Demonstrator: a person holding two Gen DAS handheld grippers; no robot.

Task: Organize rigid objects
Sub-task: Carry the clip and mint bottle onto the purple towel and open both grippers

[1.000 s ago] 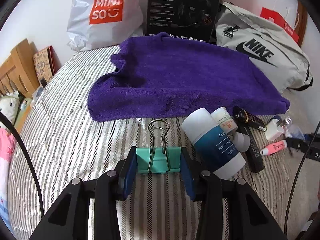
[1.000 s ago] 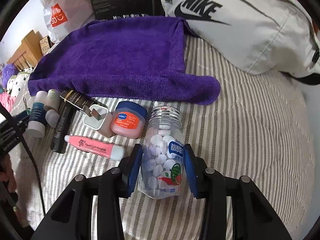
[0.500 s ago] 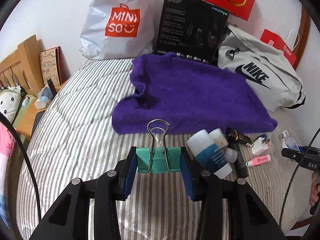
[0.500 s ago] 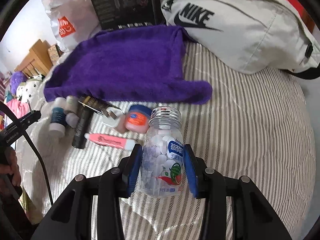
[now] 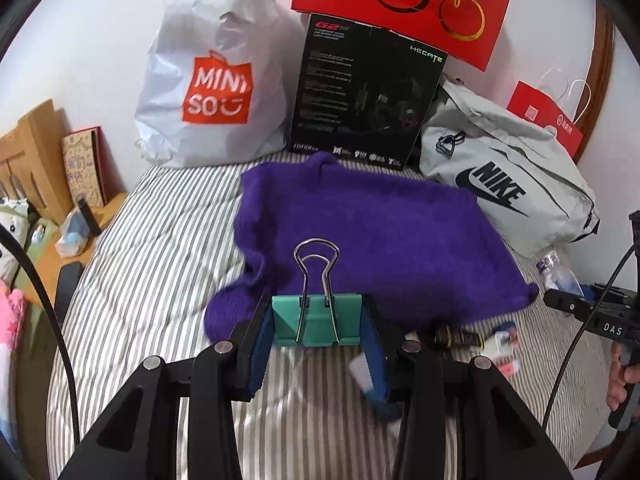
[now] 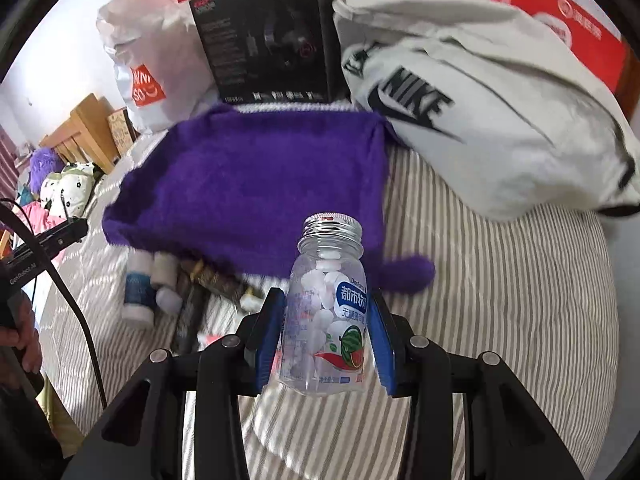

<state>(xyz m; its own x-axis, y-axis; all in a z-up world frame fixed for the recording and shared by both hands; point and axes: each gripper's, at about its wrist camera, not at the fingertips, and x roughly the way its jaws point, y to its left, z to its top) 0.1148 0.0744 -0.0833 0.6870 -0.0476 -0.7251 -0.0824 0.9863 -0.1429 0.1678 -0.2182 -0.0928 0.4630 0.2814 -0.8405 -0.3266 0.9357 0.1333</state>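
My left gripper (image 5: pixel 318 326) is shut on a teal binder clip (image 5: pixel 317 320) with silver wire handles and holds it above the striped bed, in front of the purple towel (image 5: pixel 372 236). My right gripper (image 6: pixel 326 344) is shut on a clear mint bottle (image 6: pixel 328 312) with a metal cap, lifted above the bed near the towel's (image 6: pixel 256 184) front edge. Small items lie along that edge: a white and blue tube (image 6: pixel 138 292), a small white bottle (image 6: pixel 164 270) and a dark tube (image 6: pixel 216 278), partly hidden by the grippers.
A Miniso bag (image 5: pixel 212 80), a black box (image 5: pixel 364 92) and a grey Nike bag (image 5: pixel 504 188) stand along the wall behind the towel. A wooden headboard (image 5: pixel 28 152) and bedside shelf are at the left. The right gripper shows at the right edge of the left wrist view (image 5: pixel 592 312).
Both grippers have risen and pulled back from the bed with their objects held. The small items now sit lower and farther away in both views.
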